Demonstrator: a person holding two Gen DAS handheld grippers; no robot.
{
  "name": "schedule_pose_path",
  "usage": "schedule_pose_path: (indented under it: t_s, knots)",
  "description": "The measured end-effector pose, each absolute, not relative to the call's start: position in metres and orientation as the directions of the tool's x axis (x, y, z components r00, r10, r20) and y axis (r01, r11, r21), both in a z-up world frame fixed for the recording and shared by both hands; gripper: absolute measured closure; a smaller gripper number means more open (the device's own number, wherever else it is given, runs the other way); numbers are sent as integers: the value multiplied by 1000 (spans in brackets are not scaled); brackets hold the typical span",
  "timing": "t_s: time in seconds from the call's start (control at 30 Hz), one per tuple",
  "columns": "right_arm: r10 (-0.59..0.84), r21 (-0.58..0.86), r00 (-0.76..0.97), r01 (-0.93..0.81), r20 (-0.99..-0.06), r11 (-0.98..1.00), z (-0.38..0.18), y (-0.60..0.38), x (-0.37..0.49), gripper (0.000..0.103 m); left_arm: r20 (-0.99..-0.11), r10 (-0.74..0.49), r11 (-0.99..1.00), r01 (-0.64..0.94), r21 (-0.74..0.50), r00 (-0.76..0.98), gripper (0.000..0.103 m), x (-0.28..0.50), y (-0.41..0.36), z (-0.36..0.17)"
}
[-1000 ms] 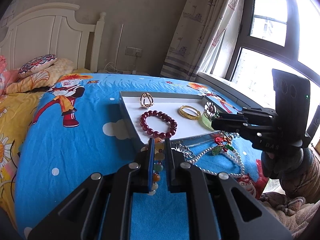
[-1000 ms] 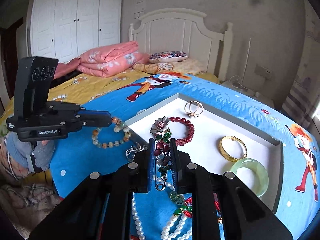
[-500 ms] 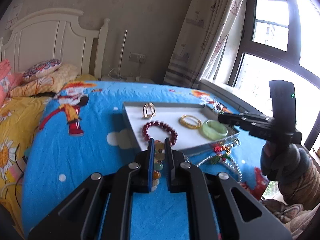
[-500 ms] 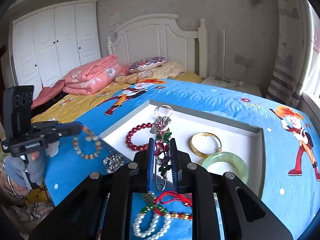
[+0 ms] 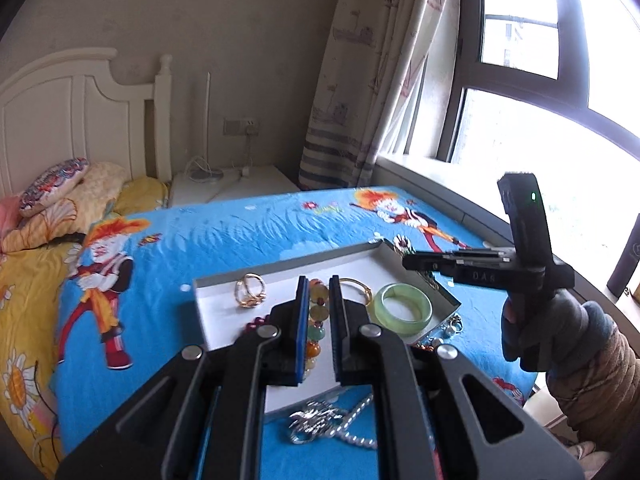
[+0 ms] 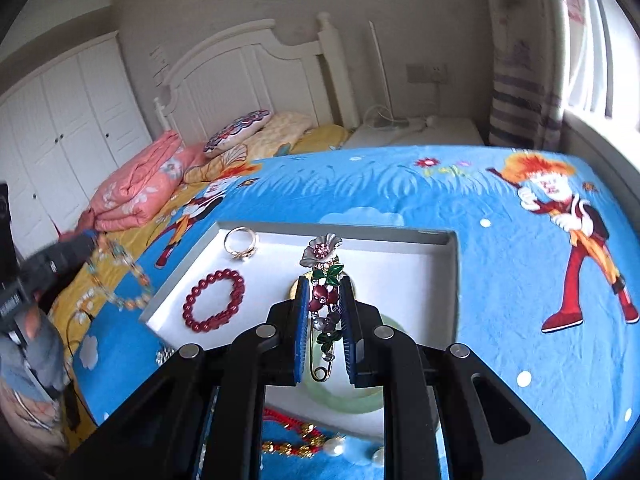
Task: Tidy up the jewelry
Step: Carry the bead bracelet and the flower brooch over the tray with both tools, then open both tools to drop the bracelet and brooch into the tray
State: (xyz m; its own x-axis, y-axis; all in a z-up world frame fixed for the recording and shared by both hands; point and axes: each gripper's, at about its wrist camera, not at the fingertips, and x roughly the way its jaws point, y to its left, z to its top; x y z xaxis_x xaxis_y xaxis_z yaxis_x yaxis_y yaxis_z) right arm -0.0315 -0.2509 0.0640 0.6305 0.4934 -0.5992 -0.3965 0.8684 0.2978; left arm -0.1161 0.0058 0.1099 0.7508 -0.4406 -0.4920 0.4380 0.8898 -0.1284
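Left gripper (image 5: 319, 312): pads closed on a multicoloured bead bracelet (image 5: 316, 322) of amber, green and orange beads, which hangs between them.
Right gripper (image 6: 324, 312): clamped on a flower brooch (image 6: 323, 280) with a long safety-pin back; the grey flower head sticks out past the tips.
Tray (image 6: 457, 264): a shallow white tray with a grey rim, lying on the blue cartoon bedspread (image 6: 500, 248).
Already in tray: red bead bracelet (image 6: 214, 300), gold ring (image 6: 241, 242), gold bangle (image 5: 356, 286), green jade bangle (image 5: 405, 309).
What changed: a second ago the bead bracelet was low over the bedspread short of the tray; now it sits higher and over the tray's white floor. The brooch has travelled from the tray's near edge to above its middle, and the right gripper has rolled so the tray looks squarer.
Meaning for the task: both pieces look ready to set down; open floor shows right of the red bracelet and along the far wall.
Still outside: a pearl necklace (image 5: 352, 420), a silver piece (image 5: 316, 424) and a red cord with gold beads (image 6: 296, 436) lie on the bedspread at the tray's near edge.
Hard to tell: the jade bangle is mostly hidden behind the right gripper in its own view; the left gripper there is blurred at the frame edge; the silver piece's type is unclear.
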Motion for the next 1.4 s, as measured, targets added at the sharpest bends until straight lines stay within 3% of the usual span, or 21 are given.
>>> schedule_pose_path:
  t_s: [0.33, 0.53, 0.6, 0.67, 0.73, 0.8, 0.87, 0.93, 1.0, 1.23, 1.4]
  knots:
    - [413, 238, 588, -353, -696, 905, 43, -257, 17, 86, -604, -427, 879, 466, -102, 673, 94, -65, -53, 74]
    - [350, 157, 569, -360, -744, 920, 26, -249, 30, 86, -645, -336, 916, 399, -52, 687, 93, -46, -55, 55]
    - [320, 129, 589, -343, -742, 930, 25, -250, 30, 83, -652, -291, 934, 355, -37, 700, 85, -40, -49, 51]
    - [331, 145, 606, -336, -723, 931, 27, -255, 26, 71, -635, -281, 945, 322, -53, 719, 54, -42, -37, 51]
    - [353, 166, 634, -336, -688, 927, 32, -261, 19, 54, -610, -270, 953, 297, -60, 745, 40, -47, -28, 55]
    - [369, 182, 655, -337, -660, 924, 36, -266, 10, 53, -595, -255, 960, 275, -58, 762, 37, -52, -20, 58]
    - [378, 198, 670, -332, -639, 922, 42, -272, 3, 53, -583, -224, 969, 245, -43, 781, 26, -59, -13, 61]
    - [386, 211, 687, -328, -616, 921, 48, -277, -7, 41, -563, -187, 979, 203, -34, 805, 17, -68, -4, 64]
    - [395, 223, 711, -327, -582, 918, 54, -283, -20, 29, -555, -160, 985, 167, -38, 816, 13, -77, 6, 66]
    - [431, 252, 730, -350, -530, 902, 60, -289, -64, 19, -571, -119, 993, 102, -61, 812, 8, -113, 35, 54]
    - [455, 268, 744, -368, -489, 890, 52, -288, -97, 18, -591, -108, 994, 88, -63, 800, 7, -139, 48, 35]
